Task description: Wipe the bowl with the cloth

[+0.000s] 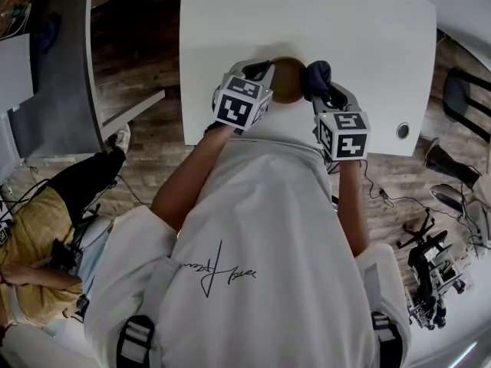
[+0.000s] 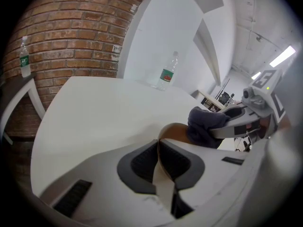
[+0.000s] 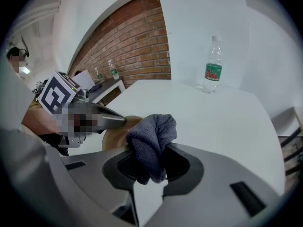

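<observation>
On the white table (image 1: pixel 345 52), near its front edge, sits the brown bowl (image 1: pixel 288 79). The left gripper (image 2: pixel 158 150) is clenched on its rim; this grip should be firm. The right gripper (image 3: pixel 150 167) grasps the cloth (image 3: pixel 154 134), seemingly touching the bowl: press lightly and sweep round inside.

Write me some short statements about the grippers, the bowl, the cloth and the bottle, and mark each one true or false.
1. The left gripper is shut on the rim of the bowl. True.
2. The right gripper is empty. False: it is shut on the cloth.
3. The bottle stands upright on the table. True.
4. The bowl is white. False: it is brown.
</observation>
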Demonstrator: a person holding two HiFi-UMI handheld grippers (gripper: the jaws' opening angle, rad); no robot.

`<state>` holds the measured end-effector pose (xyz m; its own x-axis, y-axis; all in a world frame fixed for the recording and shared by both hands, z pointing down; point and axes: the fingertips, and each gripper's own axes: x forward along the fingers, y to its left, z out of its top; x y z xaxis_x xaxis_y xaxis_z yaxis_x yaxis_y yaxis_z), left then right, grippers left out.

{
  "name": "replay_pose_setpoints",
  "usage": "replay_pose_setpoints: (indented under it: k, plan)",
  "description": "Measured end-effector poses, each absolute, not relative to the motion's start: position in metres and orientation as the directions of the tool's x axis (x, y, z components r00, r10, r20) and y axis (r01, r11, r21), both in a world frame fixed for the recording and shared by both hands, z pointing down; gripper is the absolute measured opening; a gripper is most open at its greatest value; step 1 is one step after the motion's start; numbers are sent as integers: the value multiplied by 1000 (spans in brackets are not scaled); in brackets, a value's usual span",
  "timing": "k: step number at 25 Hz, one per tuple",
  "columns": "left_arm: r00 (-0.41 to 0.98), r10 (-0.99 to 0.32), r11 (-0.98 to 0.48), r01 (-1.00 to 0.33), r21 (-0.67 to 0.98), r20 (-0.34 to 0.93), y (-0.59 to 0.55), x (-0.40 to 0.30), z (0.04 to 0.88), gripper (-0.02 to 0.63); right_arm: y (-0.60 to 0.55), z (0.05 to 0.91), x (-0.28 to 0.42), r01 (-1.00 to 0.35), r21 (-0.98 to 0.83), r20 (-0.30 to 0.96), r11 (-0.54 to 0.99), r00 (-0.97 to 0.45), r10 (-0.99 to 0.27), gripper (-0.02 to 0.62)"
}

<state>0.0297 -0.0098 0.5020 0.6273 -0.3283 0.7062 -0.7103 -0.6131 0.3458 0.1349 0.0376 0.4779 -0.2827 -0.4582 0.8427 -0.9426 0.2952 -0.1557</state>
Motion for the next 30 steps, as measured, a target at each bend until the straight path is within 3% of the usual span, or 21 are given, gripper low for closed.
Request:
replay_pose_setpoints:
  k: [30]
  plan:
    - [636,-330,-618,-704,350,697,-11,32,501,21,19,478,131,-918,-121,851,378,-292,-436,83]
